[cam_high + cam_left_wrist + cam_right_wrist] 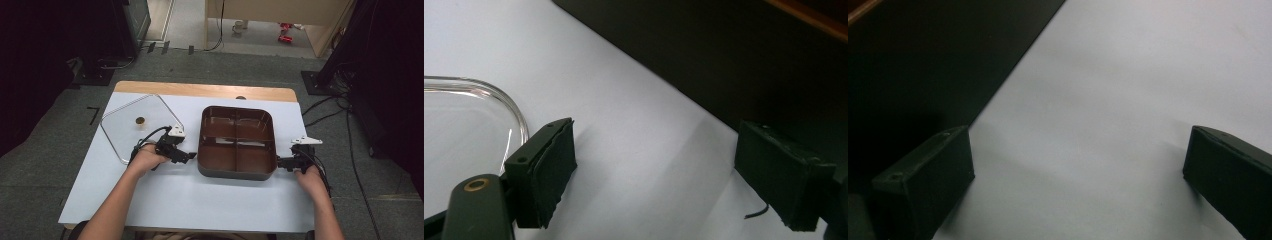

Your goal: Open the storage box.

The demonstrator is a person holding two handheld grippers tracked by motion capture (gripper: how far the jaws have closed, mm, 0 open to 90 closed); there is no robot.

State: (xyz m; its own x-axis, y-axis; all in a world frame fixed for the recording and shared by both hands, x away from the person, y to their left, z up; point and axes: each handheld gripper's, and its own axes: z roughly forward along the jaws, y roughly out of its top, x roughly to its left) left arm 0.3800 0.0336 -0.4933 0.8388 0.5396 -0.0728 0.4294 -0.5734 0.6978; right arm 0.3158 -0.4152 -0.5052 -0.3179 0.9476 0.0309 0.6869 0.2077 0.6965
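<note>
our left gripper point(192, 156): black body, grey three-cornered plate at its 12 o'clock, black cable looping off toward 9 | its pads point(551, 170): black foam, ragged edges, two small holes, brass-ringed screw at 7 o'clock | our right gripper point(276, 162): black, same grey plate on top, black cable | forearms: no sleeves in view

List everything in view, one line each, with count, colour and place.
Square four-compartment tray: one, dark brown, centre of the table, empty.
Clear square lid with metal rim: one, transparent, lying flat left of the tray, small brass knob at its middle.
White table cover: one, white, over the wooden tabletop.
Grey carpet floor: around the table.
Red items: small, too far to identify, on the floor beyond.
Left gripper: one, black, open, between lid and tray.
Right gripper: one, black, open, at the tray's right side.
</note>
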